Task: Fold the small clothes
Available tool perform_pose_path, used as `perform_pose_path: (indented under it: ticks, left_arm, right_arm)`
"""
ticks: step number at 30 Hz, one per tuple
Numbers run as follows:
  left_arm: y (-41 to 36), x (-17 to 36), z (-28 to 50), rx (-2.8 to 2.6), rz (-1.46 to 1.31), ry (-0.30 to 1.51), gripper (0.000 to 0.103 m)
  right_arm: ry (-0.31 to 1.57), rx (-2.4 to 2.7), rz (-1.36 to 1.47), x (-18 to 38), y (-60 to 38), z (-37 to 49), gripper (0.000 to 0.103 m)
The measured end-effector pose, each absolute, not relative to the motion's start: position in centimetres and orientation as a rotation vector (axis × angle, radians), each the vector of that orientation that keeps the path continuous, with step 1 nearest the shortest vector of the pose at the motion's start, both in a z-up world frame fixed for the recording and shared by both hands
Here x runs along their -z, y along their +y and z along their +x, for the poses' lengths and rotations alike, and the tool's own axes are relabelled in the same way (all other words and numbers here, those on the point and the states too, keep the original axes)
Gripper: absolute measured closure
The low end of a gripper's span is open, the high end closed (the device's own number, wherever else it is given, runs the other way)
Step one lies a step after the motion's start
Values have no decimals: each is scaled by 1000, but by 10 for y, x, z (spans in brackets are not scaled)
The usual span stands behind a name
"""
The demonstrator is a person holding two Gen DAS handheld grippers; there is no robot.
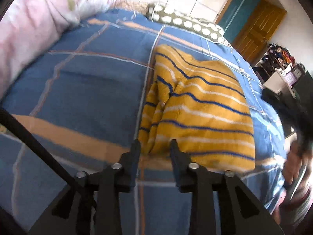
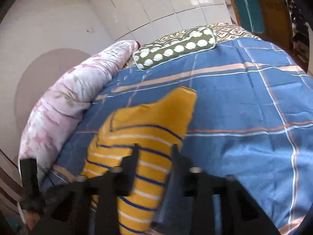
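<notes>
1. Sweater [image 1: 197,113], mustard with blue and white stripes, lies partly folded on the blue plaid bedsheet [image 1: 82,90].
2. Left gripper [image 1: 155,145] hovers at the sweater's near edge, jaws apart, holding nothing.
3. Right gripper [image 2: 155,148] hangs above the sweater [image 2: 140,137], jaws apart, empty.
4. Pink quilt [image 2: 64,101] lines the bed's left edge.

Striped garment [image 2: 137,156] runs under the right gripper [image 2: 155,146], motion-blurred.

The left gripper [image 1: 154,144] points forward and down, its two black fingers [image 1: 136,150] spread apart — nothing between them. The right gripper [image 2: 155,148] also stands with fingers parted, slightly blurred.
</notes>
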State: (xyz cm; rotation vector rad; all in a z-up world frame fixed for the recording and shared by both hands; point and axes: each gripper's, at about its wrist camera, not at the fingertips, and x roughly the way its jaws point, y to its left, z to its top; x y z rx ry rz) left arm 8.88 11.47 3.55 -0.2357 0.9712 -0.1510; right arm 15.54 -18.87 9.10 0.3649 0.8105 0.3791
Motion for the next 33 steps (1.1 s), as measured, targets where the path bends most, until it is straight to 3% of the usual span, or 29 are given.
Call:
perform_pose_path:
  ticks: [5, 6, 9, 12, 17, 26, 29, 31, 33]
  left_arm:
    - [130, -45, 38, 108, -188, 928, 57]
    - [132, -46, 30, 102, -184, 924, 54]
    - [141, -49, 10, 73, -162, 890, 46]
    - [154, -47, 2, 52, -202, 872, 44]
    - [164, -43, -5, 67, -287, 884, 44]
    - [174, -38, -12, 36, -328, 882, 42]
    - [168, -45, -19, 21, -292, 872, 42]
    - [166, -52, -25, 0, -260, 848, 40]
    - [163, -60, -33, -24, -236, 816, 30]
  right_arm:
    - [1061, -420, 318, -36, -142, 213, 87]
    - [1057, -405, 317, -33, -139, 216, 91]
    - [966, -333, 276, -63, -127, 208, 89]
    - [908, -424, 241, -81, -97, 196, 89]
    - [1048, -485, 192, -38, -25, 211, 89]
    - [968, -644, 175, -53, -3, 155, 88]
    - [1078, -665, 194, -17, 2, 141, 80]
    - [1024, -664, 206, -13, -9, 123, 81]
    - [1006, -659, 204, -22, -25, 102, 81]
